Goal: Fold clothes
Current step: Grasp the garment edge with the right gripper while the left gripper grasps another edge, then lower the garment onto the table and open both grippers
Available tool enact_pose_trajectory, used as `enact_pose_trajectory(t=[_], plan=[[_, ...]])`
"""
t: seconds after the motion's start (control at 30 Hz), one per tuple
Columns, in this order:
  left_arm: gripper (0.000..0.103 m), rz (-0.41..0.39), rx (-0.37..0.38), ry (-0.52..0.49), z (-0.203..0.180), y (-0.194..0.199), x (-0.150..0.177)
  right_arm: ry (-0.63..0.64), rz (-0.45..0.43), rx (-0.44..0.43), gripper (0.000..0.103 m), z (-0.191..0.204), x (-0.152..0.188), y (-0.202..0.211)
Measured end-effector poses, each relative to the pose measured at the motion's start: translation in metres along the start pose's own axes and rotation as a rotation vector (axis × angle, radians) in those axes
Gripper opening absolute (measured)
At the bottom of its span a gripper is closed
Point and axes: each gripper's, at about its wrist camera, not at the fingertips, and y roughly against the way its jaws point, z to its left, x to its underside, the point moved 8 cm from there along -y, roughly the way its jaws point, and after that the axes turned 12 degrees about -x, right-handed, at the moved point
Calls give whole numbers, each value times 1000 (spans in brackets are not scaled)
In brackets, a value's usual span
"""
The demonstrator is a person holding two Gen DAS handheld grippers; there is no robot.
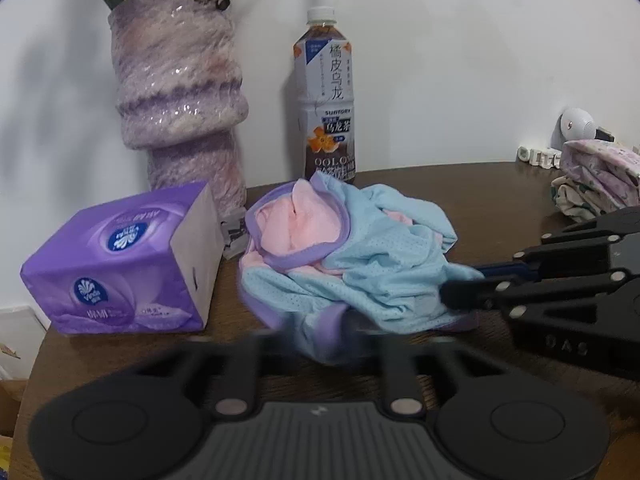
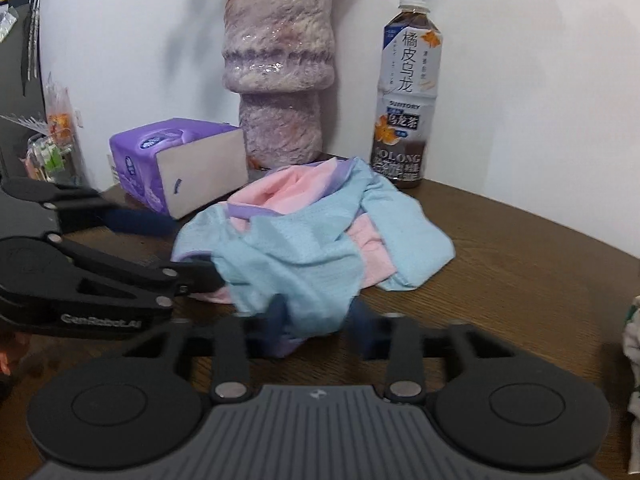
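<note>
One brown wooden counter (image 2: pixel 520 248) carried a purple glazed vase (image 2: pixel 278 64), a tea bottle (image 2: pixel 406 92), a purple tissue pack (image 1: pixel 120 264) and, at its middle, the crumpled blue-and-pink garment (image 2: pixel 304 240). Both tongs pinched its near edge: left tongs (image 1: pixel 320 340) and right tongs (image 2: pixel 320 324), nearly pressed together.

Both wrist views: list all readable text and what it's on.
"SUNTORY", "OOLONG", large Chinese characters "橘皮乌龙" and "乌龙茶": label of the oolong tea bottle; its fine print is too small to read.
"Vinda": logo on the purple tissue pack; its other print is blurred.
"GenRobot.AI": side of the left gripper, right wrist view.
"DAS": side of the right gripper, left wrist view.
White block letters by the wall: unreadable.
</note>
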Motion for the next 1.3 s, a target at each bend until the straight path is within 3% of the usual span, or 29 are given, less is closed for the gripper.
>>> enact_pose_trajectory(t=[0.03,0.1,0.4,0.63,0.93,1.13,1.3], plan=[[7,-13,-4,14,1,3,-1,-3,-8,-2,10,1,0,2],[5,-53,-11,35,5,13,-4,-7,-41,14,6,2,-1,11],[4,-287,4,68,0,105,-33,-49,-205,97,4,-1,-18,92],[4,-463,67,113,-19,219,-53,-40,-347,156,4,3,-40,206],[4,-658,69,46,-53,375,-89,61,-532,203,3,50,-60,363],[4,-644,120,-7,-80,435,-57,79,-612,180,3,84,-45,453],[4,-507,134,-45,-95,422,13,70,-554,115,3,111,8,470]])
